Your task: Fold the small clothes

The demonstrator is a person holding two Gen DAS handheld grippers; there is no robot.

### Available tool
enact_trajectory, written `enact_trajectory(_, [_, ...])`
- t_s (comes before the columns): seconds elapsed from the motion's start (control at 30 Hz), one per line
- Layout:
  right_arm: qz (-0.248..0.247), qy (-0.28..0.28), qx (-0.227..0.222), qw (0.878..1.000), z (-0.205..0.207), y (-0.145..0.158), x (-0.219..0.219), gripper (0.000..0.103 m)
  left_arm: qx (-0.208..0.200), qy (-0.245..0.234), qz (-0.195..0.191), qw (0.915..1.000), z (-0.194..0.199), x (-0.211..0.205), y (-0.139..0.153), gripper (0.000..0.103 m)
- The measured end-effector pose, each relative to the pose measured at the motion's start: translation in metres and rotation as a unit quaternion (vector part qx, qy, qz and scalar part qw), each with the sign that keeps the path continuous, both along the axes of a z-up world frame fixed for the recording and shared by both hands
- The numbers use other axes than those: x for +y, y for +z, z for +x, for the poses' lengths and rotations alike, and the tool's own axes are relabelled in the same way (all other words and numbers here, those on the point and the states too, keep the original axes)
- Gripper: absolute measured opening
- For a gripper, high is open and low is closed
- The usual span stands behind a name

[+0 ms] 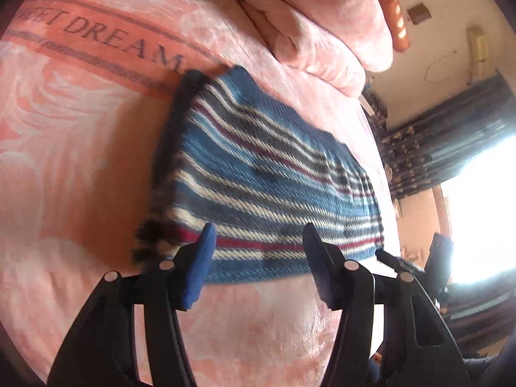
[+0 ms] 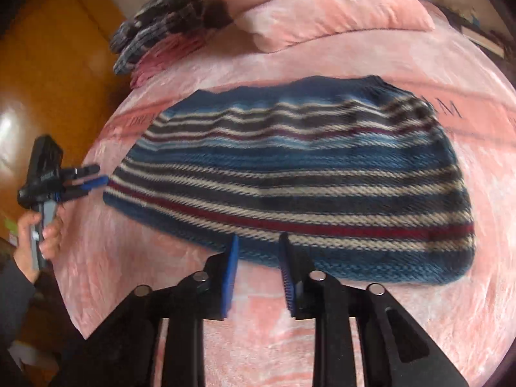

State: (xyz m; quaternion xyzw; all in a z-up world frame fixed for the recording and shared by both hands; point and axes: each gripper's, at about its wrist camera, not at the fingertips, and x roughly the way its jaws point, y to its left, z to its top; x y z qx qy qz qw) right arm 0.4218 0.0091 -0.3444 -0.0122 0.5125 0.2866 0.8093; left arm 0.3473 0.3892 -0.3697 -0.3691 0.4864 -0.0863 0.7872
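Striped knit (image 2: pixel 290 174) flat on pink blanket (image 2: pixel 258 338)

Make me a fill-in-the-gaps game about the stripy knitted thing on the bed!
1. The striped knit lies flat on a ____ blanket.
2. The word printed on the blanket beside the knit reads ____.
3. The right gripper has its jaws ____, with nothing between them.
4. A thin stripe near the knit's closest edge is dark ____.

Missing words: pink; DREAM; open; red

left hand-held gripper (image 1: pixel 258 238) gaping; right hand-held gripper (image 2: pixel 259 242) parted.
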Motion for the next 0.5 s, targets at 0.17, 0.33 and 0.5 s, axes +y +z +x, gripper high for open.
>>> enact_trajectory(0.17, [-0.134, 0.138, -0.126, 0.973, -0.061, -0.003, 0.129, 0.061, 0.059, 0.006, -0.031, 0.9978, 0.03, 0.057, -0.003, 0.072])
enact_trajectory(0.33, [-0.218, 0.205, -0.223, 0.928, -0.108, -0.025, 0.211, 0.061, 0.099, -0.035, -0.082, 0.9911, 0.074, 0.079, -0.033, 0.075])
enact_trajectory(0.5, [-0.264, 0.22, -0.272, 0.899, -0.117, -0.046, 0.252, 0.065, 0.124, -0.048, -0.109, 0.9851, 0.119, 0.08, -0.07, 0.076])
